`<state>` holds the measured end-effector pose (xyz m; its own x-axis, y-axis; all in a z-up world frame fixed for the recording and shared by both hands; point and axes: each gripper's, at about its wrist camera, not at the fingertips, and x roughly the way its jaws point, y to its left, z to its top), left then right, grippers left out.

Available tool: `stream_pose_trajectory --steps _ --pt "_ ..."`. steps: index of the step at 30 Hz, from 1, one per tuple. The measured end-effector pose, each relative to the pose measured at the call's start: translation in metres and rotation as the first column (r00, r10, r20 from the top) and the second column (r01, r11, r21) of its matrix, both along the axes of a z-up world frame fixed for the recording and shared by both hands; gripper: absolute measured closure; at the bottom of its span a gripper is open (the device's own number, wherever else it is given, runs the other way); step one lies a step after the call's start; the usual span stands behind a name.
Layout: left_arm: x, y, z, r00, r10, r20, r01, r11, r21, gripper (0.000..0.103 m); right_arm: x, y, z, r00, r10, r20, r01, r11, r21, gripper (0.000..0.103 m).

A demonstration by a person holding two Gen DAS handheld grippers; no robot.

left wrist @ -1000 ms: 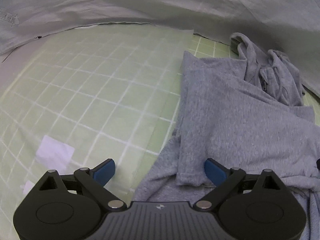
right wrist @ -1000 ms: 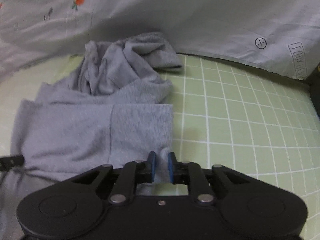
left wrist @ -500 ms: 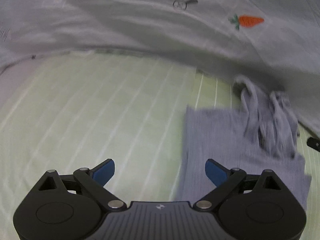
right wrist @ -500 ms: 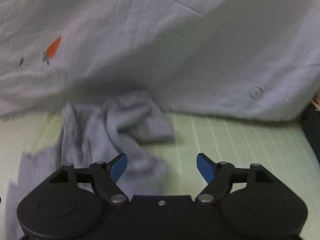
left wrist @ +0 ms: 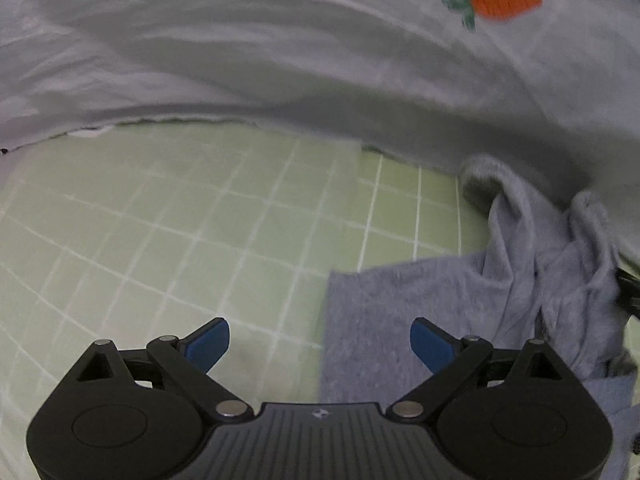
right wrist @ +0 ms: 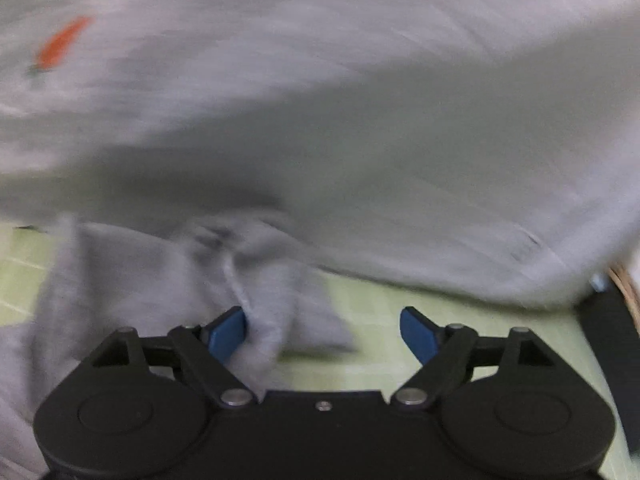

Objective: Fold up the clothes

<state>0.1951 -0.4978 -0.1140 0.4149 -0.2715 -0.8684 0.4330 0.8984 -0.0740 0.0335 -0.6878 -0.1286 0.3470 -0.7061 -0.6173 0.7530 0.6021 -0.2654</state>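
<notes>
A grey hooded sweatshirt [left wrist: 420,312] lies on a green grid mat [left wrist: 180,216], its folded flat part at the lower right of the left wrist view and its bunched hood [left wrist: 560,248] at the far right. My left gripper [left wrist: 320,340] is open and empty, its right finger over the folded edge. In the blurred right wrist view the hood [right wrist: 240,276] lies just ahead of my right gripper [right wrist: 322,334], which is open and empty, with its left finger at the cloth.
A pale grey sheet with a carrot print [left wrist: 504,2] rises behind the mat and also shows in the right wrist view [right wrist: 360,100]. A dark object [right wrist: 612,344] stands at the right edge beside something wicker.
My right gripper let go of the sweatshirt's folded edge and opened. Both grippers moved forward toward the hood end; the left stayed open.
</notes>
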Motion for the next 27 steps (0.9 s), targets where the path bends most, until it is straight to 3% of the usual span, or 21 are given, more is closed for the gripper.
stream_pose_trajectory --steps 2,5,7,9,16,18,22,24,27 --pt "-0.003 -0.001 -0.005 1.000 0.002 -0.003 -0.002 1.000 0.014 0.006 -0.017 -0.011 0.000 0.998 -0.070 -0.001 0.070 0.997 0.033 0.029" --pt "-0.007 -0.003 -0.012 1.000 -0.007 0.005 0.007 0.999 0.051 0.006 -0.028 -0.013 0.007 0.995 -0.077 0.063 0.074 0.996 0.052 0.028" --pt "-0.009 -0.004 -0.013 1.000 -0.016 0.012 0.015 0.998 0.069 0.005 -0.022 -0.006 0.015 0.993 -0.030 0.113 0.025 0.999 0.046 0.020" --pt "-0.007 -0.004 -0.013 1.000 -0.010 0.008 0.009 0.997 0.073 0.003 -0.009 0.001 0.012 0.994 0.018 0.108 -0.023 0.999 0.043 0.012" --pt "-0.003 -0.004 -0.015 1.000 -0.005 0.000 0.005 0.996 0.084 0.000 0.037 0.023 0.000 0.981 0.179 0.080 -0.182 0.983 0.035 0.006" --pt "-0.004 -0.003 -0.015 1.000 -0.008 0.006 0.008 0.997 0.081 0.000 0.036 0.017 -0.008 0.992 0.126 0.016 -0.126 0.992 0.013 0.008" --pt "-0.007 -0.002 -0.016 1.000 -0.008 0.024 0.006 0.997 0.072 0.000 -0.007 -0.008 -0.004 0.997 -0.036 0.064 0.034 0.999 0.026 0.008" --pt "-0.008 -0.002 -0.016 1.000 -0.005 0.028 0.003 0.998 0.070 0.000 -0.028 -0.018 -0.008 0.994 -0.106 0.038 0.104 0.994 0.037 0.008" --pt "-0.003 -0.001 -0.013 1.000 0.012 0.000 -0.012 0.998 0.054 0.000 -0.061 -0.034 -0.018 0.980 -0.194 0.032 0.188 0.974 0.129 0.007"
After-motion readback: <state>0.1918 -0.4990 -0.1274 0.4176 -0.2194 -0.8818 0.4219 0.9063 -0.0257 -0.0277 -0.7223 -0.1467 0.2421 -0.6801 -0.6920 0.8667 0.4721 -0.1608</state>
